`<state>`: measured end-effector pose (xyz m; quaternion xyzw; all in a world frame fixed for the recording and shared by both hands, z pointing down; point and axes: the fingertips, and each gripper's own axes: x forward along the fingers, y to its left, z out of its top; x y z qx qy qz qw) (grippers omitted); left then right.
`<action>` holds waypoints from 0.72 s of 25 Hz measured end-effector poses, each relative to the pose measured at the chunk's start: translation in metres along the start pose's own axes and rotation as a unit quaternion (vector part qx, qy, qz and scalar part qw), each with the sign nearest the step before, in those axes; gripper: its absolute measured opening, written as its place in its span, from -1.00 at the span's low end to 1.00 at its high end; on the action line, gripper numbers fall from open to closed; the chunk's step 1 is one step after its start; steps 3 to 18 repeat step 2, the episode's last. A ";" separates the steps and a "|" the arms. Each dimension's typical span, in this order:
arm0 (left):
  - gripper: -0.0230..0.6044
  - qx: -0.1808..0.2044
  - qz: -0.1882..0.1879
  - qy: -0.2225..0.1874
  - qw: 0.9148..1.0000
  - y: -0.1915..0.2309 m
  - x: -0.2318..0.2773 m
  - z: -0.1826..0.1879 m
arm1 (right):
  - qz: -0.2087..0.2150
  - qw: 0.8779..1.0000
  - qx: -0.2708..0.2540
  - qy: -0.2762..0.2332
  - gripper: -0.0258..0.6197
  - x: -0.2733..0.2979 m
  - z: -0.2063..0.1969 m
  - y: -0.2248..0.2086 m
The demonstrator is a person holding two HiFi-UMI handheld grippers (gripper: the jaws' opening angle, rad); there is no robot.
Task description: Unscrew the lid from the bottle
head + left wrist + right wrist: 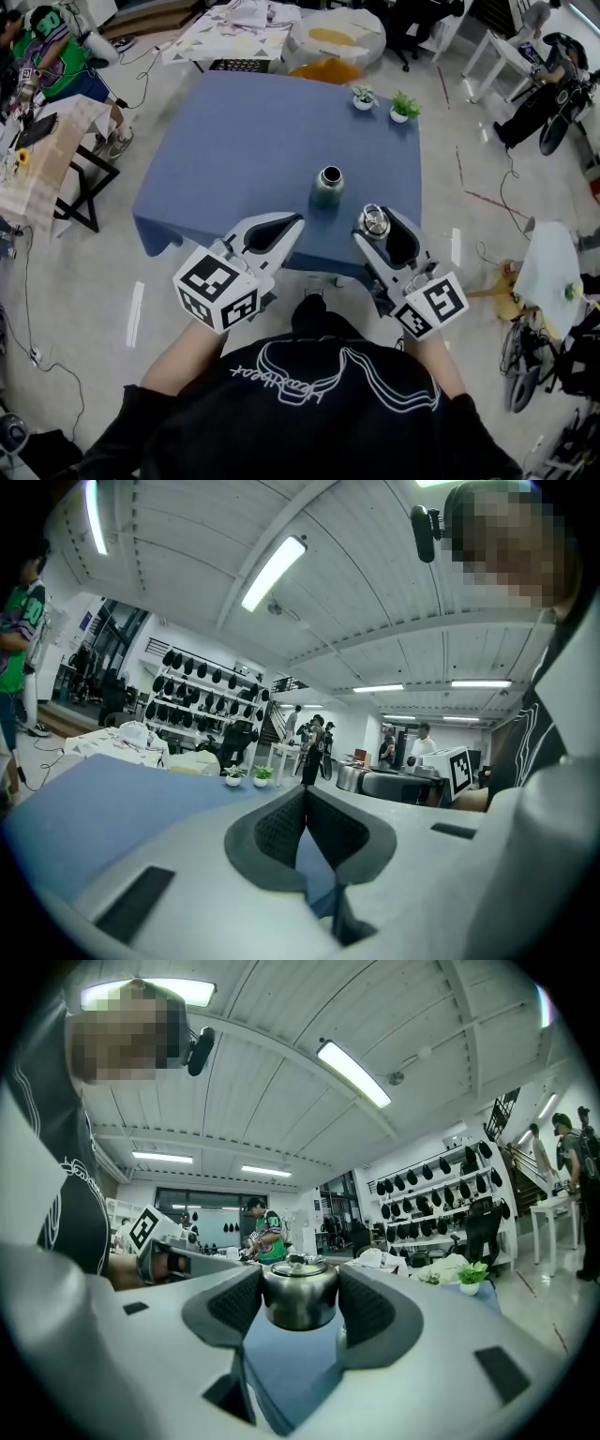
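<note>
The white script (274, 382) on the black shirt (309, 436), perhaps a brand, cannot be read.

Lid (298, 1296): polished metal, glossy and smooth, mirror-bright.
Bottle (328, 190): green body, dull satin finish; dark rim.
Table cover (234, 150): blue cloth, matt, lying flat.
Left gripper (305, 794), right gripper (300, 1283): off-white plastic shells, smooth and matt.
Pads (234, 1305): dark, rubbery-looking, finely knobbed.
Marker cubes (217, 289): matt black-and-white print.
Floor (450, 141): pale and hard, with a slight sheen.
Far pots (364, 103): white and smooth.
</note>
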<state>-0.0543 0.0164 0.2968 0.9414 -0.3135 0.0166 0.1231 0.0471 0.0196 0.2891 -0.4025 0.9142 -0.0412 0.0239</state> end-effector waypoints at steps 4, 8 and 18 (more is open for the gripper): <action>-0.91 0.000 0.000 0.000 1.000 0.001 0.000 0.001 | 0.002 1.000 0.000 -0.001 -0.12 0.002 0.002 0.000; -0.91 0.000 0.000 0.000 1.000 0.001 0.000 0.001 | 0.002 1.000 0.000 -0.001 -0.12 0.002 0.002 0.000; -0.91 0.000 0.000 0.000 1.000 0.001 0.000 0.001 | 0.002 1.000 0.000 -0.001 -0.12 0.002 0.002 0.000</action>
